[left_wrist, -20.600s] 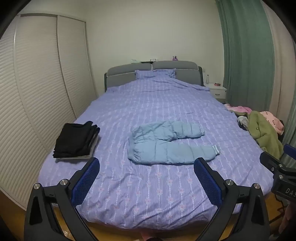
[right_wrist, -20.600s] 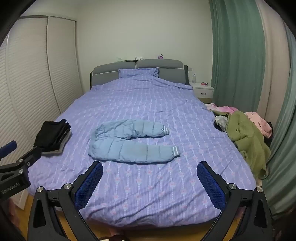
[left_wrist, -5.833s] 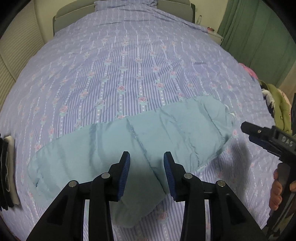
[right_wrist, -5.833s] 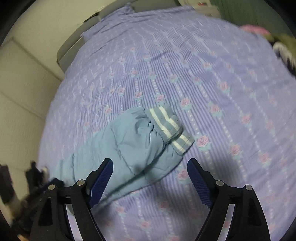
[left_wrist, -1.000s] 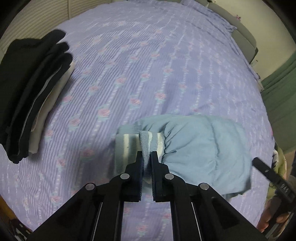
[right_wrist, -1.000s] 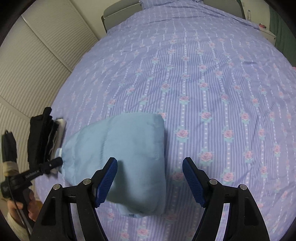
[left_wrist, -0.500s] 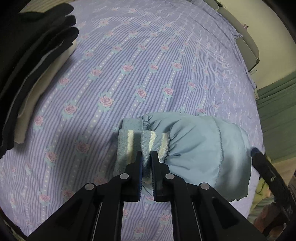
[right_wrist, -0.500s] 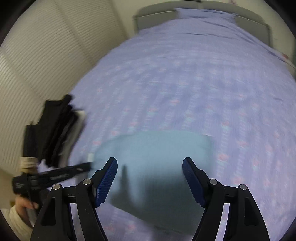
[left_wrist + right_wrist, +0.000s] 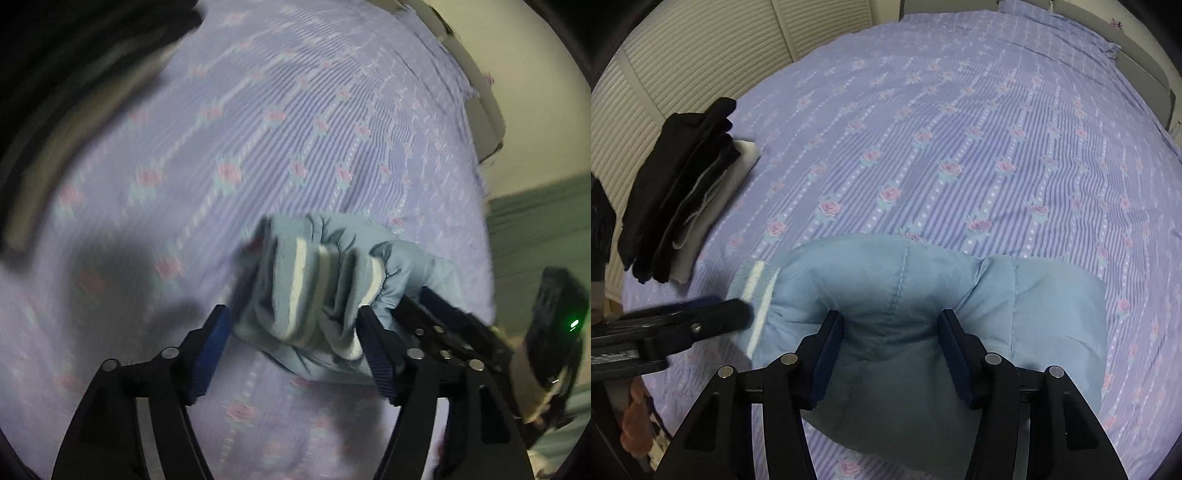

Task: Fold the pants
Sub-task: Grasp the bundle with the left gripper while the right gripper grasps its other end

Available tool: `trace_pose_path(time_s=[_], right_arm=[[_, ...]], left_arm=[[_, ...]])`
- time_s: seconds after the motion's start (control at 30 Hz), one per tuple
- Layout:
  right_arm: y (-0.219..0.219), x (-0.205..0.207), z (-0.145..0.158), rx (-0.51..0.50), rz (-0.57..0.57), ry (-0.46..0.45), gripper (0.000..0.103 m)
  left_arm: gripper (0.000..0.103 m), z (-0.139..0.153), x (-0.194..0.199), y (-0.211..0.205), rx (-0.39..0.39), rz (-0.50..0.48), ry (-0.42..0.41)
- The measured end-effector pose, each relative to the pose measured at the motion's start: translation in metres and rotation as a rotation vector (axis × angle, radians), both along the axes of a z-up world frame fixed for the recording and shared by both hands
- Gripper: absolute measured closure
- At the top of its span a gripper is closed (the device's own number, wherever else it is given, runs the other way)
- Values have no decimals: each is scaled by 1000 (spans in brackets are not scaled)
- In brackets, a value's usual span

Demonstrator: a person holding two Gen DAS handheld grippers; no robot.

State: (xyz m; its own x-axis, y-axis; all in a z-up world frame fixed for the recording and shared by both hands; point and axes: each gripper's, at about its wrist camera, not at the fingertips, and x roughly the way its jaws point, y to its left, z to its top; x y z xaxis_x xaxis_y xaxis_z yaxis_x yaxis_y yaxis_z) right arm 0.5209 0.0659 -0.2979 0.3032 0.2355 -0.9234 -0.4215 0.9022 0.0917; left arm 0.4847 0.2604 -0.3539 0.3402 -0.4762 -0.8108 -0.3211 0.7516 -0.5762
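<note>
The light blue padded pants (image 9: 923,295) lie folded in a thick bundle on the purple flowered bedspread (image 9: 960,129). Their striped cuffs (image 9: 314,288) bunch up between the fingers of my left gripper (image 9: 295,347), which is open around them. The left gripper also shows in the right wrist view (image 9: 701,317), at the cuffs (image 9: 757,291). My right gripper (image 9: 890,354) is partly open, its fingers pressed down astride the middle of the bundle. In the left wrist view the right gripper (image 9: 436,325) reaches into the pants from the right.
A stack of folded black and grey clothes (image 9: 679,192) lies at the bed's left edge, by the slatted wardrobe doors (image 9: 683,48). The grey headboard (image 9: 1145,55) is at the far end. A green curtain (image 9: 535,221) hangs to the right.
My left gripper has opened off the striped cuffs. My right gripper has come down onto the middle of the folded pants and narrowed.
</note>
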Motion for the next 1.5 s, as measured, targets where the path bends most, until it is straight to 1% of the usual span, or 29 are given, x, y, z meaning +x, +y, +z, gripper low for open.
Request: trace_pose_path(time_s=[0.07, 0.13, 0.17, 0.2, 0.27, 0.3, 0.37, 0.47, 0.57, 0.63, 0.7, 0.73, 0.83, 0.87, 0.93, 0.97, 1.07, 1.13, 1.17, 1.23, 1.27, 1.3, 1.33, 1.37, 1.4, 1.5], right_arm=[[0, -2, -5, -16, 2, -8, 48], [1, -4, -9, -24, -2, -15, 48], [-1, -5, -10, -28, -6, -19, 47], [-1, -7, -11, -29, -11, -21, 47], [2, -7, -12, -33, -17, -28, 47], [2, -8, -13, -40, -15, -34, 47], [3, -9, -13, -48, -15, -41, 47], [3, -8, -15, -44, -15, -41, 47], [0, -9, -13, -39, -13, -39, 47], [0, -10, -13, -41, -9, -44, 47], [-2, -9, -13, -29, -12, -42, 47], [-3, -10, -13, -25, -13, -41, 47], [-4, -8, -12, -17, -10, -38, 47], [-4, -8, -13, -18, -9, -37, 47], [-4, -9, -12, -20, -10, -40, 48], [-4, -8, -12, -20, -10, -41, 48], [-2, -6, -12, -20, -10, -40, 48], [-2, -4, -12, -19, -18, -41, 48], [-2, -3, -13, -19, -24, -40, 48], [-4, 0, -13, -8, -34, -35, 48], [-5, 0, -13, -1, -38, -34, 47], [-6, 1, -12, 10, -41, -30, 47], [-7, 1, -11, 18, -41, -27, 47], [-8, 1, -10, 23, -42, -29, 47], [-9, 1, -9, 31, -45, -31, 47], [-17, 2, -4, 47, -61, -9, 47]], left_arm=[[27, -12, -3, 1, -63, 33, 18], [27, -20, -3, 0, -96, 34, 33], [26, -21, -3, -2, -105, 23, 28], [22, -23, -4, -2, -105, 11, 20], [19, -25, -3, -5, -80, 0, 9], [16, -28, -1, -6, -82, 4, 4], [14, -36, 0, -7, -120, 20, 8], [14, -42, -11, -6, -191, 62, 25], [14, -43, -18, -6, -200, 89, 15], [14, -43, -17, -8, -225, 111, 23], [14, -40, -16, -12, -256, 114, -3], [11, -39, -13, -16, -243, 113, -10], [9, -44, -2, -20, -174, 113, 0], [7, -48, 1, -19, -177, 126, 3], [2, -61, 3, -12, -228, 158, 1], [2, -67, 5, -10, -255, 167, -2], [0, -74, 9, -7, -275, 187, -10], [0, -73, 11, -9, -260, 200, -6], [2, -69, 14, -11, -241, 195, 1], [21, -60, 17, -15, -213, 169, 2], [26, -49, 18, -17, -167, 139, -8], [37, -35, 19, -21, -102, 93, -31], [43, -23, 21, -27, -53, 56, -55], [44, -12, 20, -33, -4, 29, -72], [45, -7, 20, -36, 19, 21, -82], [45, -8, 21, -41, 47, 25, -77]])
